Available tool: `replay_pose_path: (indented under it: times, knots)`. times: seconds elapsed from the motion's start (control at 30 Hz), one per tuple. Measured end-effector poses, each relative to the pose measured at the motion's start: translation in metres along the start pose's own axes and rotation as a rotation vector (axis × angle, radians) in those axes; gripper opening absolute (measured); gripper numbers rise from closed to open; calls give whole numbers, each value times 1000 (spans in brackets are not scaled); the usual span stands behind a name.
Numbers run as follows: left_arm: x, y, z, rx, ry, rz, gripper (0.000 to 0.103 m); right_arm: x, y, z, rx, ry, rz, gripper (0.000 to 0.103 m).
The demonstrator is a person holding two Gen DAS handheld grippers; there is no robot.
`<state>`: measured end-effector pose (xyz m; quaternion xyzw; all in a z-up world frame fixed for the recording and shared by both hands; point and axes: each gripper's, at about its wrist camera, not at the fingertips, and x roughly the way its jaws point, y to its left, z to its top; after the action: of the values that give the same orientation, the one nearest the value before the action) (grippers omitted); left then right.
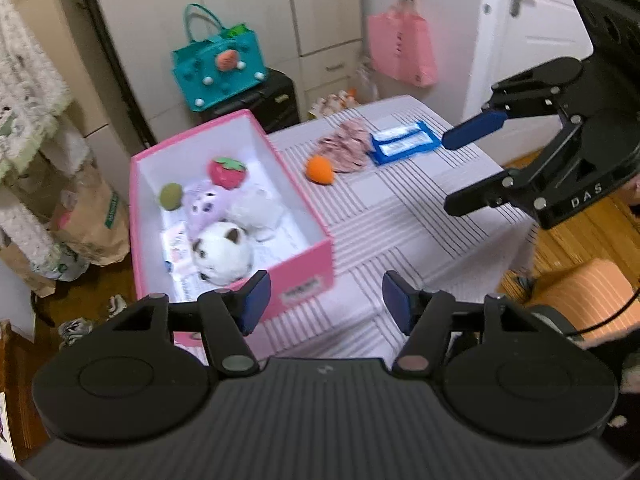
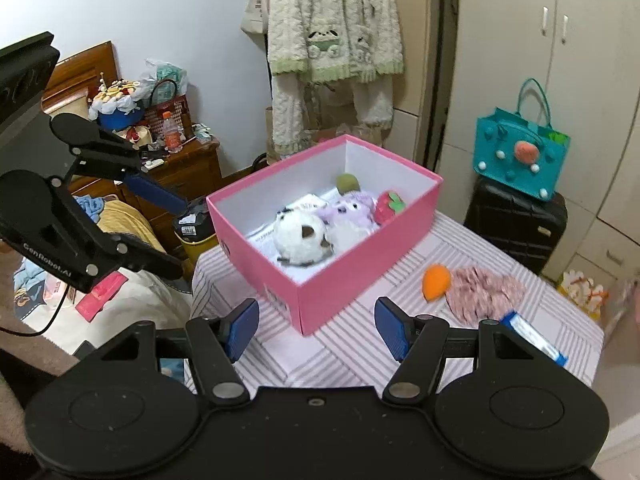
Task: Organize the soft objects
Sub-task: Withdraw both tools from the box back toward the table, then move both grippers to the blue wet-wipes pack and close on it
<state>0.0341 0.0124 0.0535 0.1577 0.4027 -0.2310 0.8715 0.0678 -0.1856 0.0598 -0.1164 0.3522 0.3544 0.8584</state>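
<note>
An open-topped pink box [image 1: 304, 276] [image 2: 340, 292] stands on the striped table. Inside lie a white cat plush [image 1: 224, 252] [image 2: 300, 240], a purple plush [image 1: 204, 208] [image 2: 348, 210], a strawberry toy [image 1: 226, 172] [image 2: 388, 206], a green ball [image 1: 171, 196] [image 2: 347, 182] and a white fluffy toy [image 1: 256, 212]. Beside the box on the cloth lie an orange soft toy [image 1: 320, 170] [image 2: 436, 280], a pink patterned fabric piece [image 1: 346, 148] [image 2: 484, 292] and a blue packet [image 1: 404, 142] [image 2: 532, 336]. My left gripper [image 1: 326, 304] [image 2: 178, 236] hovers open and empty by the box's near corner. My right gripper [image 2: 316, 328] [image 1: 450, 172] is open and empty, above the table.
A teal bag [image 1: 218, 64] [image 2: 520, 156] sits on a black suitcase [image 2: 516, 224] behind the table. A pink bag [image 1: 402, 48] hangs on the cupboard. Paper bags [image 1: 92, 216] stand on the floor left of the box. A fleece robe [image 2: 332, 40] hangs beyond a cluttered wooden nightstand [image 2: 188, 164].
</note>
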Motion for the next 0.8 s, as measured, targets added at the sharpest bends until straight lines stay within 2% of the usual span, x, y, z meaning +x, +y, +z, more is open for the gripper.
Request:
replay_pose_path:
  times: [0.27,0.47,0.8]
  knots:
    - [13,-33,7,85,3,-49,64,-21,-6,-35,40,5,-35,69]
    - [42,-48,19,110,7,-119,64,-23,-23,-65,96,-8,-30,71]
    - [97,-61,40,50,-118,-175,64,-6,-72,-106,168,-90,-101,73]
